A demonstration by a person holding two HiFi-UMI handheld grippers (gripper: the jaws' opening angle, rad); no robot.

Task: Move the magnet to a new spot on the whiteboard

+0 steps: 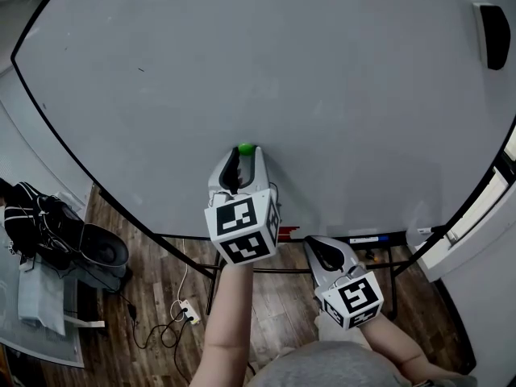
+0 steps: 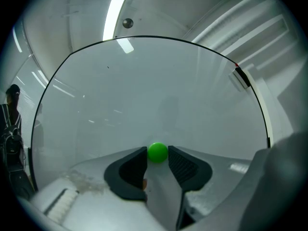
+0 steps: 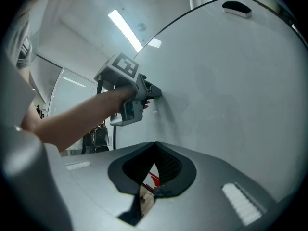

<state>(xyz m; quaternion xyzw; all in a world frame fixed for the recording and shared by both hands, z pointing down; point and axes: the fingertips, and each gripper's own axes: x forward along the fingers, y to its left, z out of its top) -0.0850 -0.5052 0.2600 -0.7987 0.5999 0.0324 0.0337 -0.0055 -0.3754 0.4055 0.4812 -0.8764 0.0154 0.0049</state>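
Magnet (image 1: 246, 148) on whiteboard (image 1: 322, 71) above wooden floor (image 1: 145, 256)

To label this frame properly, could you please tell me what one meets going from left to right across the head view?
A black bag → power strip → left gripper closed on the green magnet → right gripper → black eraser on the whiteboard.

- A large black-edged whiteboard (image 1: 161, 71) stands upright over a wooden floor (image 1: 161, 268).
- A small green magnet (image 1: 246, 148) sits against the board, toward the middle of its lower edge.
- A dark eraser (image 1: 492, 35) clings near its right edge, high up.
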